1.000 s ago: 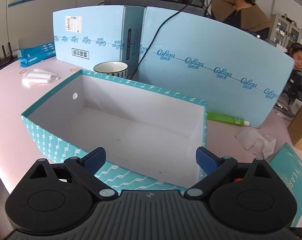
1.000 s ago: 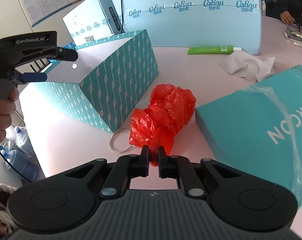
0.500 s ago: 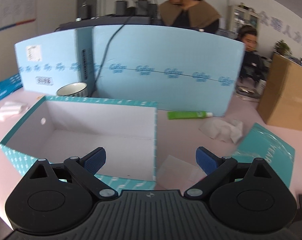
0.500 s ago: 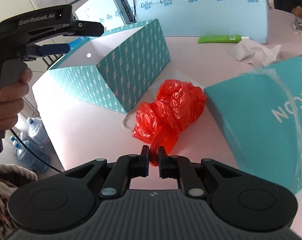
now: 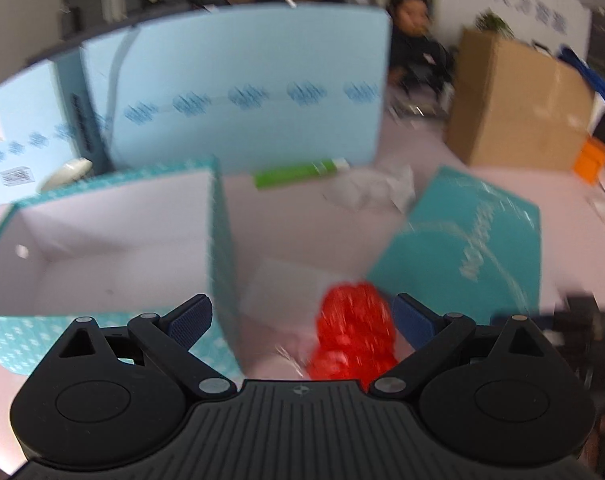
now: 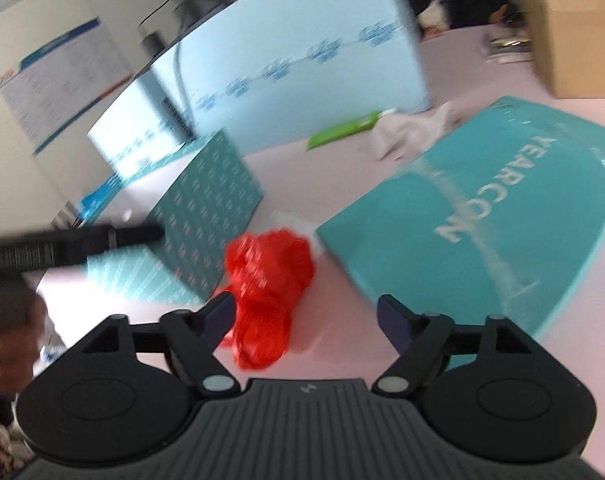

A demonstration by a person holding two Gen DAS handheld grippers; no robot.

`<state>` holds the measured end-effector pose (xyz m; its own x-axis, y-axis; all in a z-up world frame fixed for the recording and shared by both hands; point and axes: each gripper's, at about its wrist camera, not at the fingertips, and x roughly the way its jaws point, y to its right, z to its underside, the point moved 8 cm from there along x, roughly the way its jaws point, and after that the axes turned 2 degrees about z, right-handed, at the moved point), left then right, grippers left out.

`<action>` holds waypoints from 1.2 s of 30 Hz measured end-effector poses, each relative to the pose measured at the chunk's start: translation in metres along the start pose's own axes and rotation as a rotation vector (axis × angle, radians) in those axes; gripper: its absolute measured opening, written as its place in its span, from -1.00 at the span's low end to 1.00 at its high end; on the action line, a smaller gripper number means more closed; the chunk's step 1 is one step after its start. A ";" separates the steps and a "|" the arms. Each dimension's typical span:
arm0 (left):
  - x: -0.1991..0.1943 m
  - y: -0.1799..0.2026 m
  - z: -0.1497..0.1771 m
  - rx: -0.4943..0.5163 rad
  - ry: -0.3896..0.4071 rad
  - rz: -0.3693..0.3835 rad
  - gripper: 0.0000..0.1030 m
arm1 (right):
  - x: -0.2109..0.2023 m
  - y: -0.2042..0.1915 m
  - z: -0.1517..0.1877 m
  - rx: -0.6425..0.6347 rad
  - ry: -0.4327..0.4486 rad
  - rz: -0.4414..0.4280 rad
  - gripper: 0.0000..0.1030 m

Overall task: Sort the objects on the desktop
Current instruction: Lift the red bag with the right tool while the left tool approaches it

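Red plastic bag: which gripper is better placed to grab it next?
Probably the left gripper: its open jaws bracket the red plastic bag. The right gripper is open too, but the bag sits against its left finger, off-center.

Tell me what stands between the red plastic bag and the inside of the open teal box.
The box's own side wall does. The red plastic bag lies on the table just outside that wall of the open teal box, so it must be lifted over the rim. Nothing else visible blocks it; both claws, left and right, are open.

Black handheld claws — blue-padded fingers

Left claw (image 5: 302, 316) and right claw (image 6: 306, 310): ribbed grey housings, round black hubs, silver pivot screws.
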<state>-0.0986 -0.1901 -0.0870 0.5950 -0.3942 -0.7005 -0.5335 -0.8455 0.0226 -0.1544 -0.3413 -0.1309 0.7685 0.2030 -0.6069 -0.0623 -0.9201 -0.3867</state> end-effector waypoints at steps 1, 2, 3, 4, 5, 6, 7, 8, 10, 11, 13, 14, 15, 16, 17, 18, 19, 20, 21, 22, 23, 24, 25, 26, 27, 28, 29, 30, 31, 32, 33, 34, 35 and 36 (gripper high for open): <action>0.006 0.001 0.005 0.002 -0.028 0.011 0.88 | -0.001 0.004 -0.002 0.014 0.011 0.018 0.80; 0.011 0.002 0.010 0.000 -0.057 0.018 0.88 | -0.002 0.006 -0.004 0.027 0.021 0.027 0.83; 0.017 0.002 0.014 -0.002 -0.085 0.025 0.88 | -0.003 0.008 -0.006 0.035 0.032 0.031 0.87; 0.022 0.003 0.019 -0.003 -0.112 0.032 0.88 | -0.004 0.009 -0.007 0.040 0.041 0.036 0.88; 0.026 0.003 0.023 -0.003 -0.132 0.035 0.88 | -0.004 0.009 -0.009 0.044 0.049 0.041 0.88; 0.030 0.003 0.027 -0.002 -0.151 0.040 0.88 | -0.003 0.009 -0.010 0.046 0.051 0.048 0.88; 0.034 0.003 0.030 -0.004 -0.168 0.050 0.88 | -0.002 0.008 -0.011 0.048 0.057 0.058 0.88; 0.038 0.003 0.033 -0.007 -0.184 0.059 0.88 | -0.001 0.008 -0.012 0.050 0.064 0.071 0.88; 0.043 0.003 0.040 -0.013 -0.214 0.078 0.88 | 0.002 0.005 -0.013 0.048 0.066 0.082 0.88; 0.046 0.002 0.043 -0.017 -0.227 0.081 0.88 | 0.004 0.003 -0.014 0.047 0.060 0.080 0.88; 0.050 -0.001 0.048 -0.028 -0.250 0.079 0.88 | 0.008 -0.001 -0.015 0.058 0.042 0.062 0.88; 0.050 -0.003 0.050 -0.038 -0.255 0.078 0.88 | 0.009 -0.002 -0.016 0.068 0.036 0.044 0.88; 0.050 -0.005 0.051 -0.048 -0.260 0.077 0.88 | 0.011 -0.004 -0.018 0.085 0.030 0.019 0.89; 0.051 -0.008 0.053 -0.060 -0.264 0.076 0.88 | 0.013 -0.006 -0.020 0.103 0.025 -0.007 0.89; 0.050 -0.010 0.055 -0.075 -0.269 0.077 0.88 | 0.016 -0.008 -0.022 0.129 0.017 -0.037 0.89; 0.050 -0.013 0.056 -0.090 -0.273 0.077 0.88 | 0.020 -0.010 -0.023 0.161 0.002 -0.069 0.90; 0.050 -0.015 0.058 -0.103 -0.276 0.077 0.88 | 0.024 -0.011 -0.024 0.194 -0.013 -0.100 0.91; 0.050 -0.017 0.060 -0.113 -0.280 0.078 0.88 | 0.028 -0.011 -0.025 0.233 -0.030 -0.124 0.91; 0.049 -0.019 0.061 -0.119 -0.284 0.078 0.88 | 0.033 -0.011 -0.026 0.266 -0.048 -0.141 0.91; 0.049 -0.019 0.062 -0.123 -0.288 0.079 0.87 | 0.039 -0.010 -0.027 0.306 -0.068 -0.162 0.91; 0.049 -0.020 0.063 -0.126 -0.293 0.080 0.88 | 0.044 -0.010 -0.029 0.340 -0.085 -0.173 0.91; 0.048 -0.021 0.065 -0.128 -0.296 0.081 0.88 | 0.048 -0.010 -0.032 0.374 -0.102 -0.184 0.91; 0.048 -0.021 0.065 -0.129 -0.297 0.082 0.88 | 0.053 -0.010 -0.034 0.407 -0.119 -0.194 0.91; 0.047 -0.020 0.066 -0.128 -0.294 0.084 0.88 | 0.058 -0.010 -0.036 0.436 -0.133 -0.195 0.91; 0.047 -0.020 0.066 -0.128 -0.292 0.085 0.88 | 0.062 -0.009 -0.038 0.457 -0.152 -0.186 0.91; 0.047 -0.019 0.066 -0.126 -0.289 0.087 0.87 | 0.067 -0.008 -0.039 0.472 -0.180 -0.164 0.91; 0.047 -0.018 0.065 -0.119 -0.285 0.090 0.87 | 0.071 -0.007 -0.040 0.477 -0.203 -0.133 0.91; 0.047 -0.016 0.064 -0.110 -0.279 0.094 0.87 | 0.074 -0.007 -0.042 0.474 -0.221 -0.102 0.91; 0.047 -0.015 0.063 -0.100 -0.272 0.097 0.87 | 0.078 -0.007 -0.044 0.468 -0.240 -0.072 0.92; 0.047 -0.013 0.061 -0.087 -0.263 0.097 0.87 | 0.082 -0.009 -0.045 0.453 -0.266 -0.050 0.92; 0.047 -0.012 0.059 -0.072 -0.254 0.094 0.87 | 0.085 -0.011 -0.045 0.434 -0.293 -0.036 0.93; 0.048 -0.009 0.058 -0.051 -0.245 0.091 0.87 | 0.089 -0.015 -0.046 0.419 -0.314 -0.034 0.95; 0.049 -0.007 0.056 -0.027 -0.233 0.087 0.87 | 0.091 -0.019 -0.047 0.408 -0.327 -0.042 0.96; 0.050 -0.004 0.055 -0.002 -0.221 0.083 0.87 | 0.094 -0.023 -0.048 0.401 -0.335 -0.048 0.99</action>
<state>-0.1000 -0.1869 -0.1610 0.4026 -0.3744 -0.8353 -0.5740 -0.8141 0.0883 -0.0502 -0.3176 -0.1458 0.5346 0.3981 -0.7455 -0.3214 -0.7200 -0.6150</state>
